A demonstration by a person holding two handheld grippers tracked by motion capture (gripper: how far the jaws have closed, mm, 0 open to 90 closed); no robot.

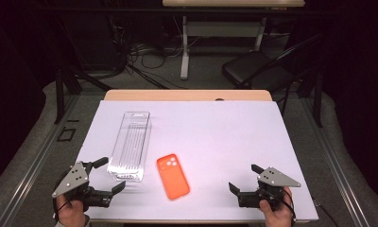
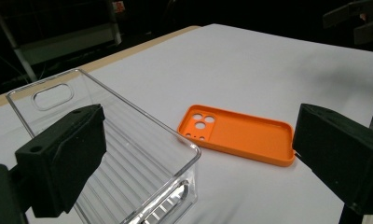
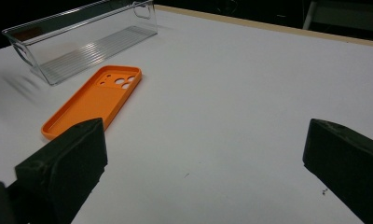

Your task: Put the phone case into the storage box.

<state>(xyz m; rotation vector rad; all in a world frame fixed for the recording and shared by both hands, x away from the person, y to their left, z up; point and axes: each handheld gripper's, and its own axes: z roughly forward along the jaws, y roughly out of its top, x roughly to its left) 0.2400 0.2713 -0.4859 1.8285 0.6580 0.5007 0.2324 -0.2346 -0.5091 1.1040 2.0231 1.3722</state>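
Two low, wide-jawed hand-held grippers (image 1: pixel 106 176) (image 1: pixel 244 178)

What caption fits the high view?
Two open hand-held grippers, left and right, flank an orange phone case beside a clear bin.

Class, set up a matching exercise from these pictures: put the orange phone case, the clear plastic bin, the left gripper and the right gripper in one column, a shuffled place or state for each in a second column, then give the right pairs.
Column one:
1. orange phone case
2. clear ribbed plastic bin
3. left gripper
4. right gripper

Column two:
A. open, at the table's near right corner
B. lies hollow side up on the white sheet
C. open, just beside the bin's near end
D. stands empty, left of the case

Pairs: 1-B, 2-D, 3-C, 4-A
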